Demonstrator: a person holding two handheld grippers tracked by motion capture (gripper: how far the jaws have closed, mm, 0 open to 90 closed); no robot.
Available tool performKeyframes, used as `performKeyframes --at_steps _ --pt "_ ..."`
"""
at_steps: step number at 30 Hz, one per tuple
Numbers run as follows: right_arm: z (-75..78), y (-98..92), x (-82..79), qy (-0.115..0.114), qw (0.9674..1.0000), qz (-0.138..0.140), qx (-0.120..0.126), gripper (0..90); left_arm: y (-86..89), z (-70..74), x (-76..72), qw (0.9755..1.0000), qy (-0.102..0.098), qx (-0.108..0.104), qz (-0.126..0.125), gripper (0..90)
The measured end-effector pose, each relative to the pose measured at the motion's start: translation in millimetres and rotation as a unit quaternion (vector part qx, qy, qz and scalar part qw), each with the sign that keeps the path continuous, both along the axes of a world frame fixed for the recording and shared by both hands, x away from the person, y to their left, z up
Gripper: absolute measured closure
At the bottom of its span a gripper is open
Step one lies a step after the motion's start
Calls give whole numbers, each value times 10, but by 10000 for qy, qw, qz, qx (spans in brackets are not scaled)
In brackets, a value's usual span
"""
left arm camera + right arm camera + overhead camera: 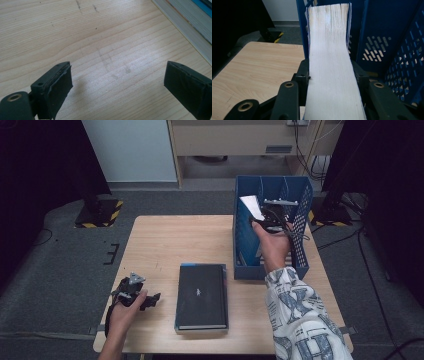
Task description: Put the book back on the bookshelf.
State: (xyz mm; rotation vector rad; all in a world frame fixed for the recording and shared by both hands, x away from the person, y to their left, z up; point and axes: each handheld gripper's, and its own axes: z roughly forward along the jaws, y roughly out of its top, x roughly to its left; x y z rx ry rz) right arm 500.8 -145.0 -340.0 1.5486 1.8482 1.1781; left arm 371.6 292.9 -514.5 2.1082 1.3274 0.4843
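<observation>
A thick book (329, 45) with its white page edge facing me stands in the left slot of a blue file rack (387, 37). My right gripper (332, 75) is shut on it, one jaw pressed against each cover. From above, that gripper (272, 215) sits over the rack (300, 245) with the book's white edge (251, 205) sticking up at its left. My left gripper (151, 300) rests low on the table's front left, open, with bare wood (100, 37) between its wide-set jaws (125, 85). A black-covered book (202, 295) lies flat just to its right.
The blue rack stands on the table's right half, with upright dividers and perforated walls. The flat book's page edge (190, 22) shows at the upper right in the left gripper view. Dark stands and cables surround the table (165, 240) on the grey floor.
</observation>
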Motion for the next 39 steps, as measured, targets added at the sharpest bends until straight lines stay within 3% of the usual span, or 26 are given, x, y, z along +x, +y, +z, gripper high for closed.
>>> performKeyframes --at_steps 14,22,39 --pt "80 84 298 -218 9993 -309 -13 606 8 2 -4 10000 -27 -17 14 75" --pt "80 145 460 -229 9986 -467 -27 606 8 13 -11 10000 -54 -32 2 75" --pt "-11 175 552 -274 9978 -601 -112 605 1 13 -8 10000 -50 -33 -22 75"
